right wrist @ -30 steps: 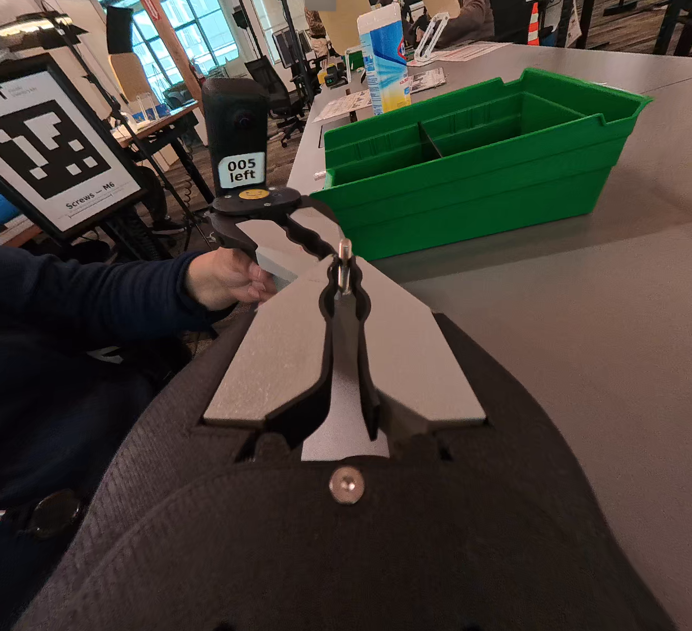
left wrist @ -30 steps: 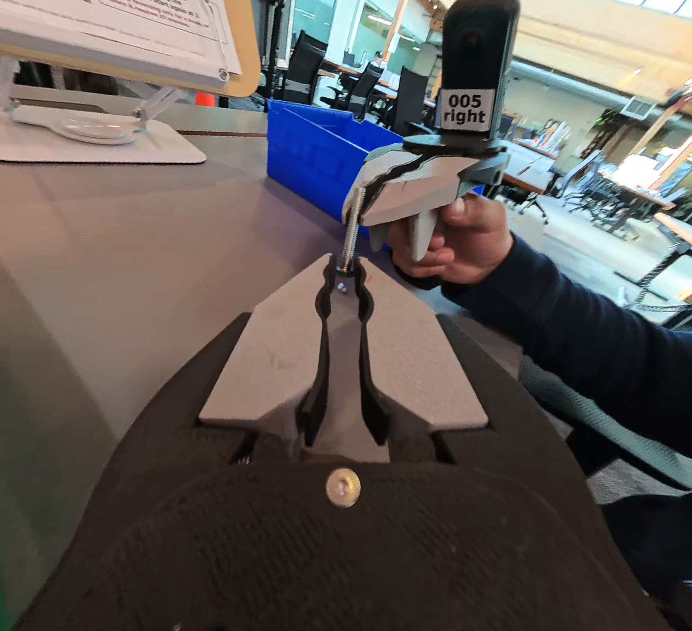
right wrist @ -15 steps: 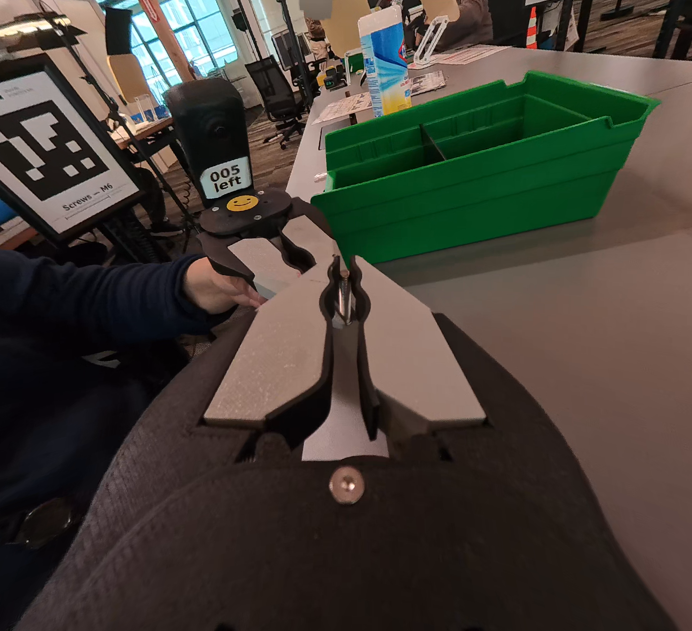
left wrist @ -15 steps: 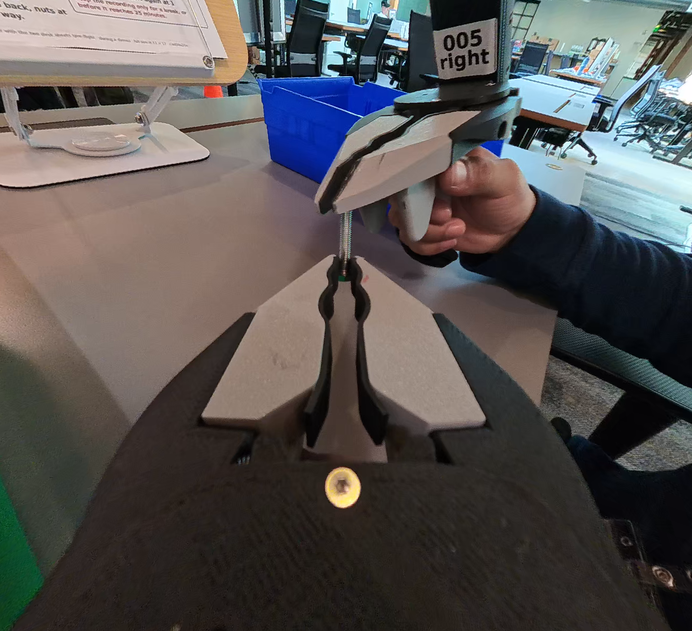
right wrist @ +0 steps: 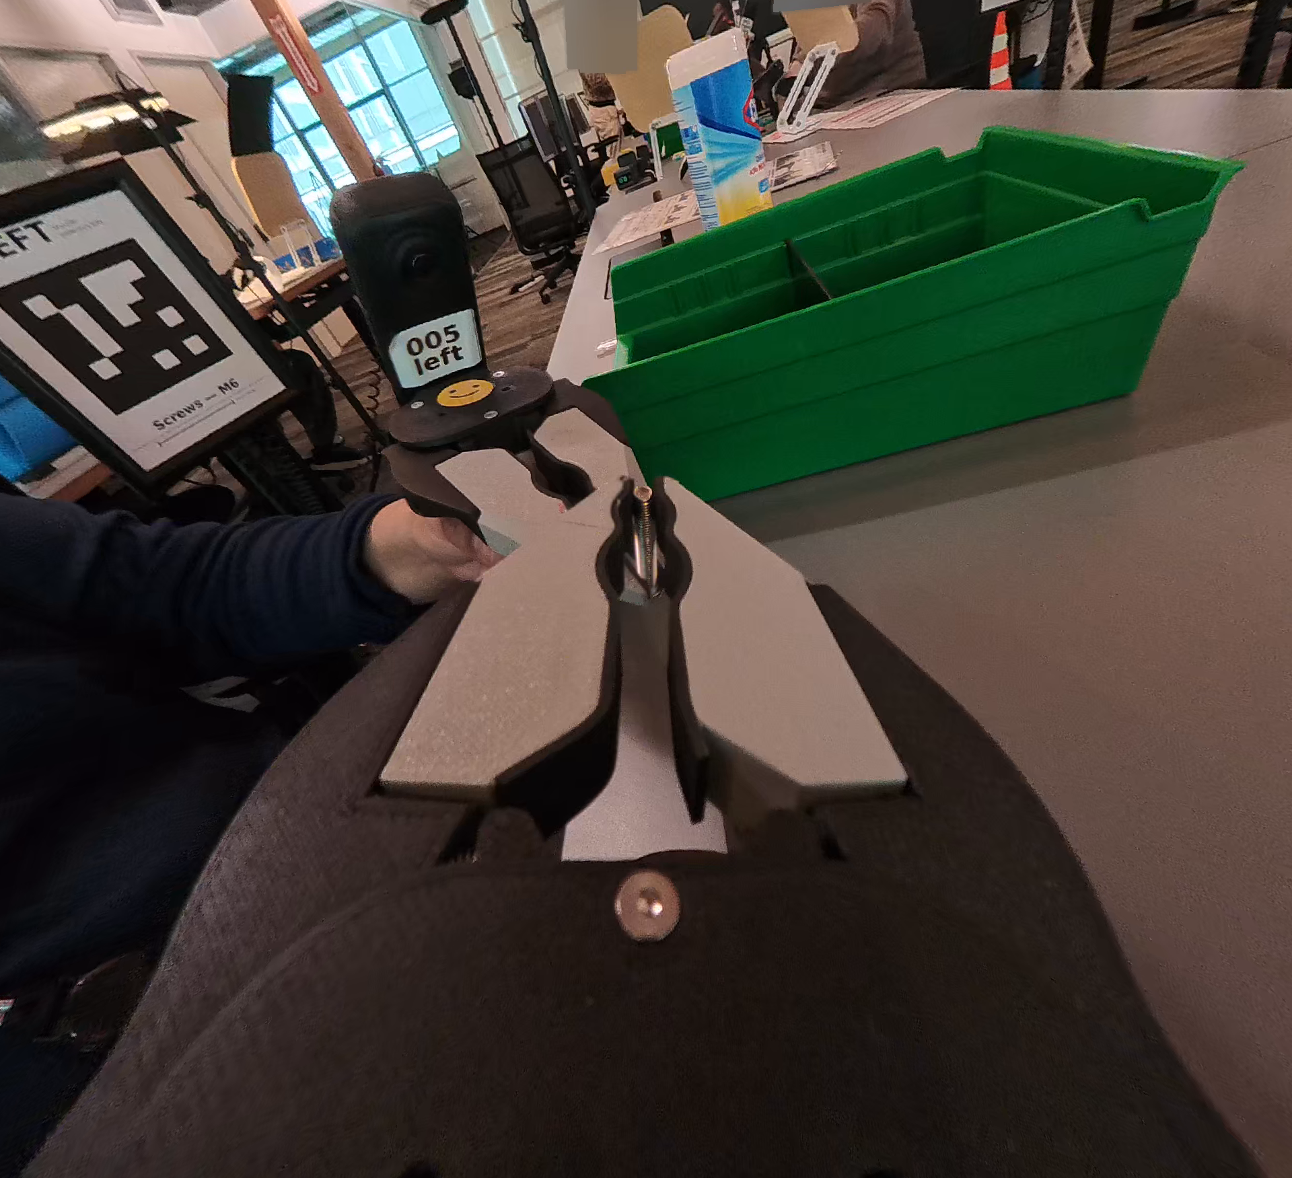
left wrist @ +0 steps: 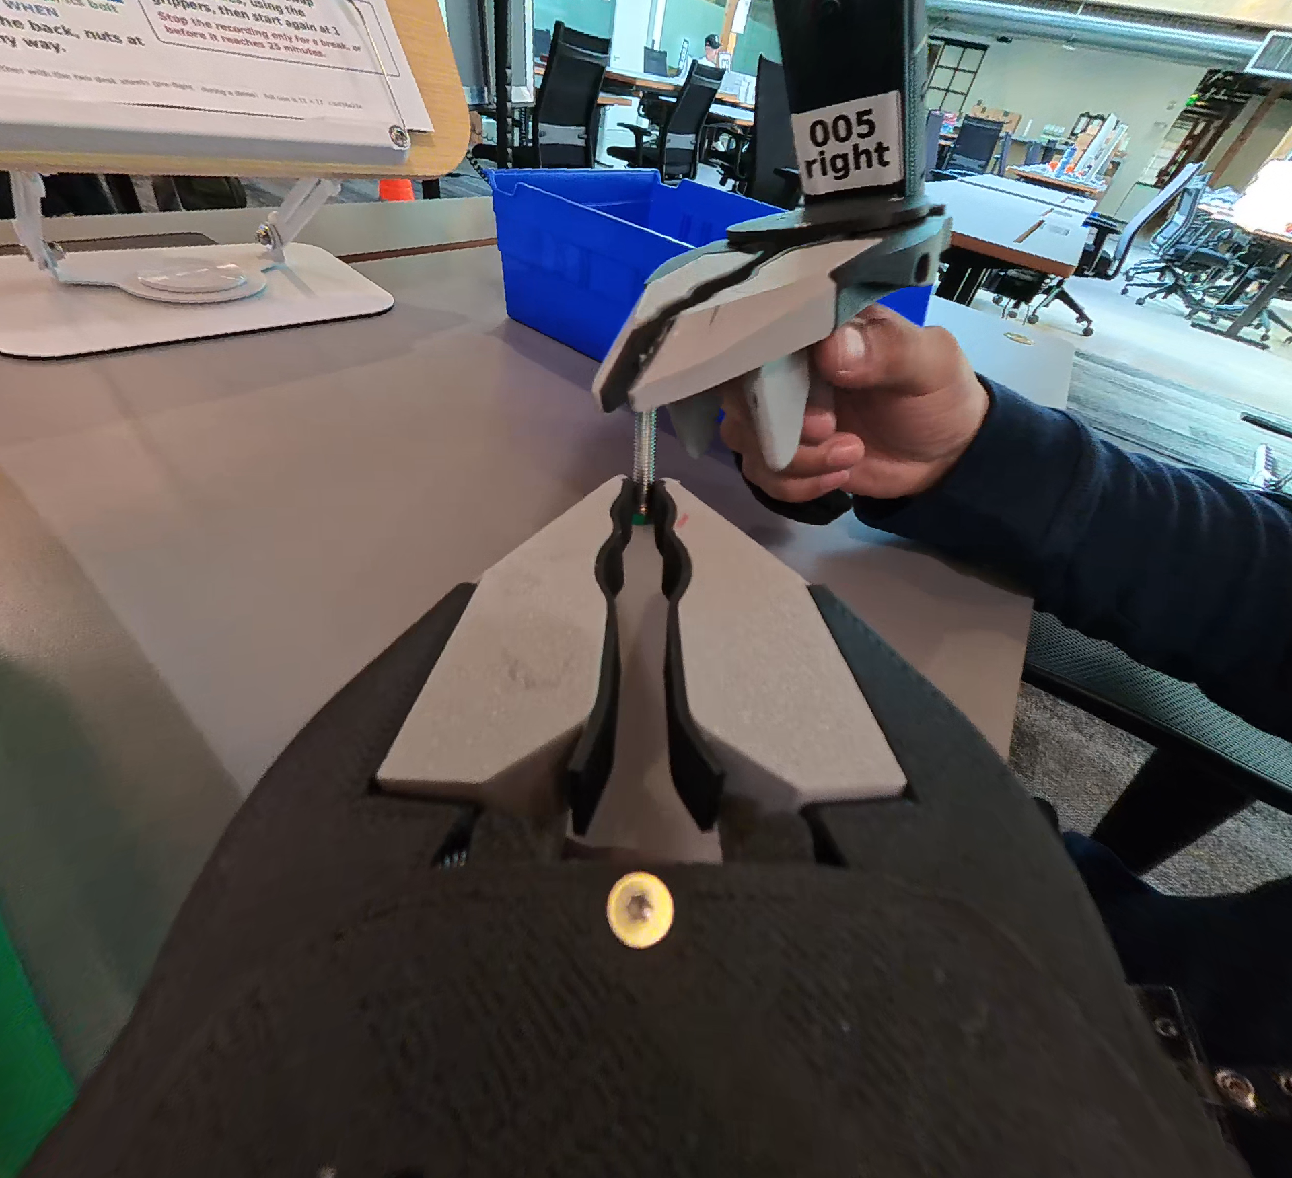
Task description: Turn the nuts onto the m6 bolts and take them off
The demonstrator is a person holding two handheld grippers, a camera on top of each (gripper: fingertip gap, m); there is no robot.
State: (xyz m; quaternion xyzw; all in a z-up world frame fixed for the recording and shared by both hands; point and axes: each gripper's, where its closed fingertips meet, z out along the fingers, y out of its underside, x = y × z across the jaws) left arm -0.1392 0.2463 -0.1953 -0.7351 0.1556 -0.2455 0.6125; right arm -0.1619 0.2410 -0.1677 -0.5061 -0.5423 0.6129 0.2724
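The right gripper (left wrist: 615,389) clamps the upright bolt (left wrist: 644,450), whose lower end sits pinched in the nearly closed left gripper (left wrist: 642,498) tips below.

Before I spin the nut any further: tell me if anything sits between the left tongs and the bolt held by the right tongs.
Nothing visible does. The bolt hangs straight down from the right tongs and its lower end already sits between the tips of the left tongs; whether a nut is gripped there cannot be made out.

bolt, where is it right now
The bolt stands upright in mid-air over the grey table, clamped at its top by the right gripper, lower end in the left gripper tips, in front of the blue bin.
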